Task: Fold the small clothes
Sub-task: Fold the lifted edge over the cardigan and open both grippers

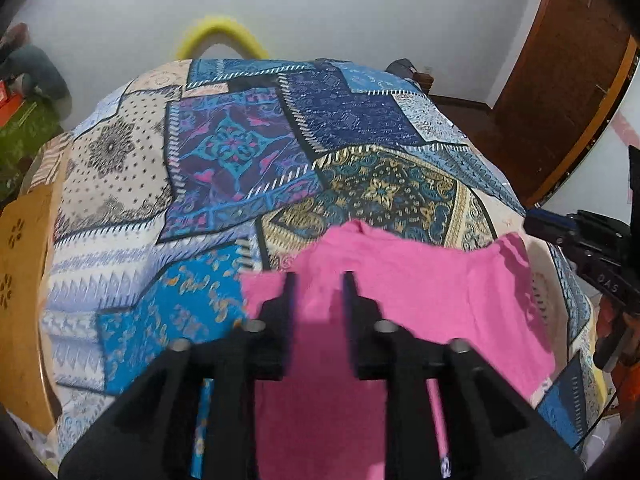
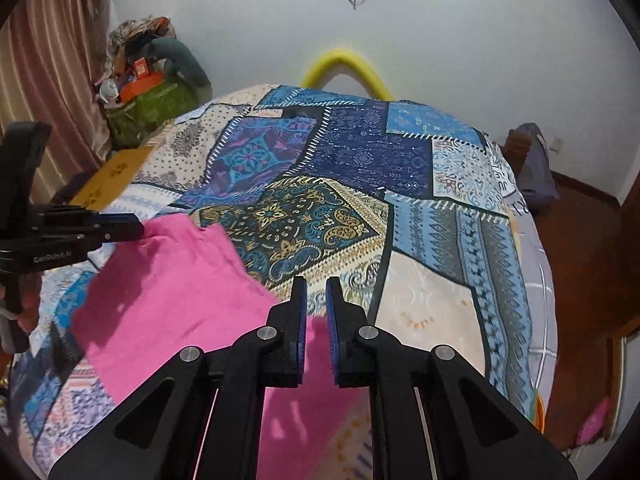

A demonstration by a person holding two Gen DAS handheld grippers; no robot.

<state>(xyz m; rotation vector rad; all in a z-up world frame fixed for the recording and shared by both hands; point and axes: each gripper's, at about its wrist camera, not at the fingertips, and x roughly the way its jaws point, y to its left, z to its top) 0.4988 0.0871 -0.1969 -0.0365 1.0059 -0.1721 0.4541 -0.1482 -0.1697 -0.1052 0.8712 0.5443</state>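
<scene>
So the bed (image 2: 460, 320) is covered in a busy blue, purple and gold patchwork-print sheet (image 1: 240, 152), with a plain white wall (image 2: 480, 40) behind and a yellow foam arch (image 2: 346, 65) poking up at the far edge. The small pink knit garment (image 1: 420, 280) lies rumpled on the near side. The left gripper (image 1: 319, 280) has its jaws spread over it, not pinching. The right gripper (image 2: 316, 284) has a narrow gap, nothing held.

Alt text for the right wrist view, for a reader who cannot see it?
A pink garment lies on a bed's patchwork bedspread, with the right gripper slightly open just above its edge. The left gripper reaches in from the left at the garment's far corner.
</scene>
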